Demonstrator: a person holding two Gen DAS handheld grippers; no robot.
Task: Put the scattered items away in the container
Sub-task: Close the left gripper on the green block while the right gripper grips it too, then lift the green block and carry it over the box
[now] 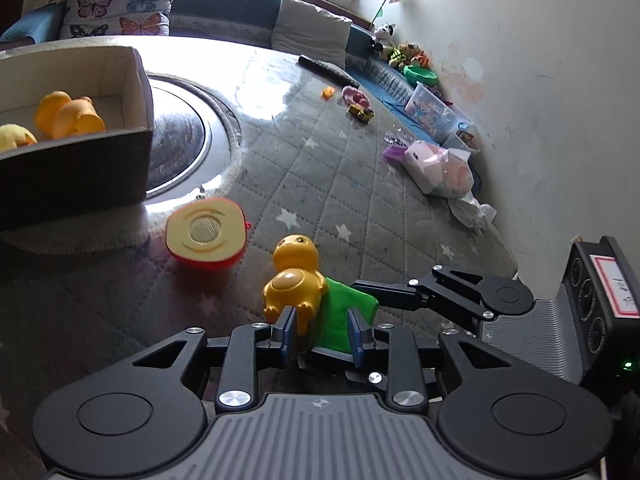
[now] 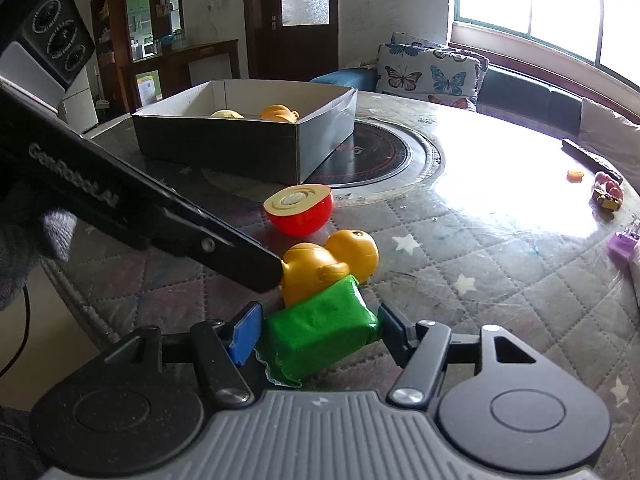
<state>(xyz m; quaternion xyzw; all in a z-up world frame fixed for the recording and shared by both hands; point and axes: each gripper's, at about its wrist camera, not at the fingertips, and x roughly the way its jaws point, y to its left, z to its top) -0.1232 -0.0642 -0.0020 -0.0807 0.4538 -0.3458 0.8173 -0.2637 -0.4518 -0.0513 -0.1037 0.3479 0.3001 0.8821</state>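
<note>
**On the quilted counter: two grips, two toys**

Near the counter's front edge, my left fingers are clamped on the feet of the yellow duck figure, which lies on its back. My right fingers straddle the green wrapped block just beside the duck; the blue pads sit at both its ends, but I cannot tell whether they press on it. Just beyond lies the red half-apple toy, cut face up. Behind it stands the cardboard box, already holding yellow toys.
</note>
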